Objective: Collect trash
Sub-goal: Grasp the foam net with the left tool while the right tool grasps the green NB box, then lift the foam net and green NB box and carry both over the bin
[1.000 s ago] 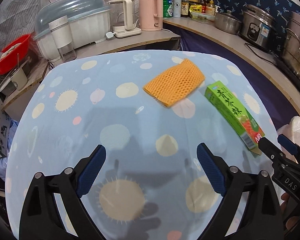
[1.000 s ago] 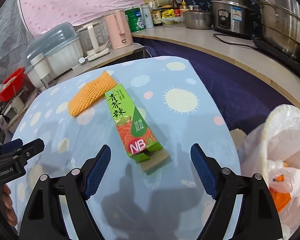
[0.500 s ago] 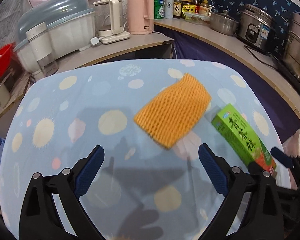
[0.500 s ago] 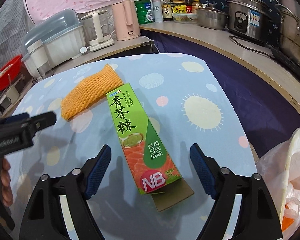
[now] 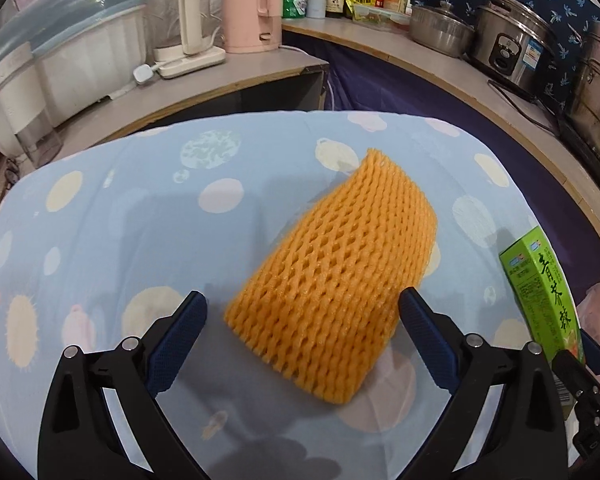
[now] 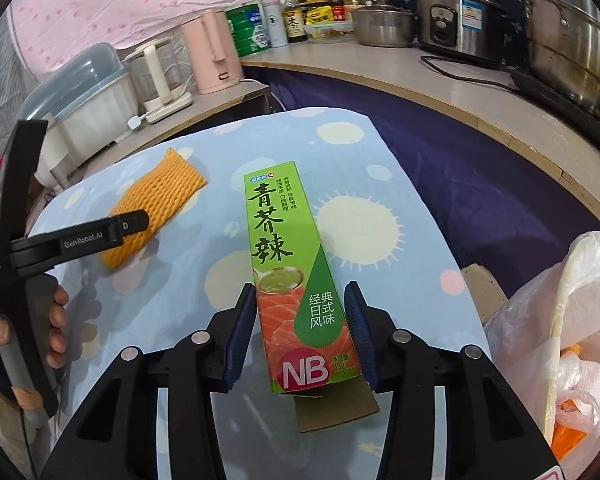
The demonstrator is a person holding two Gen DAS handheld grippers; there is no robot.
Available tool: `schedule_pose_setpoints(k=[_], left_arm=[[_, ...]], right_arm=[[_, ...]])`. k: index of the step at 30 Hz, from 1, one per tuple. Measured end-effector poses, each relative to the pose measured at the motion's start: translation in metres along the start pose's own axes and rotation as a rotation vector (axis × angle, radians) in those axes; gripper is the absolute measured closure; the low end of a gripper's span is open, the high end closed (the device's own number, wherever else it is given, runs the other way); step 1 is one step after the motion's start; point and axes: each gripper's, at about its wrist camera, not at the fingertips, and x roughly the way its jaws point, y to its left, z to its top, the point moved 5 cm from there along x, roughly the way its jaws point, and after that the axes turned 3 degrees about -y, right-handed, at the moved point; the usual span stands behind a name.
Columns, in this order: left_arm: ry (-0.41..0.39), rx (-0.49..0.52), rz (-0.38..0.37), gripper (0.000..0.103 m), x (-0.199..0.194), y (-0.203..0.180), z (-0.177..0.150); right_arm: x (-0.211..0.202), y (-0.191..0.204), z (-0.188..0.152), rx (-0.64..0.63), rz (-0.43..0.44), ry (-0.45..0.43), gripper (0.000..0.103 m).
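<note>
One orange foam net sleeve (image 5: 336, 292) between the spread left gripper (image 5: 302, 336) fingers; one green cardboard box (image 6: 296, 280) between the closing right gripper (image 6: 302, 330) fingers; white plastic bag (image 6: 556, 320) beside the table.

A pink kettle (image 5: 252, 4) is standing beside a white blender (image 5: 184, 20) on the counter (image 6: 440, 92), with a rice cooker (image 6: 460, 12) and bottles (image 6: 296, 12) sitting further along

Glossy cardboard box (image 6: 296, 280), orange foam net (image 5: 336, 280) w/ open mesh, matt printed cloth (image 5: 140, 208), shiny steel pots (image 6: 456, 8).
</note>
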Motion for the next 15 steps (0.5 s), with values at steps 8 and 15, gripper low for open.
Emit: schedule_pose_setpoints(k=[8,15], left_arm=[[-0.016,0.087,-0.034,0.077,-0.020,-0.025,-0.018],[-0.006,0.137,-0.034,0.085,-0.051,-0.050,-0.056]], right_arm=[[-0.007,0.002,-0.003,0.026,0.008,-0.007,0.060],[-0.031,0.000,-0.018,0.053,0.022,-0.014,0.062]])
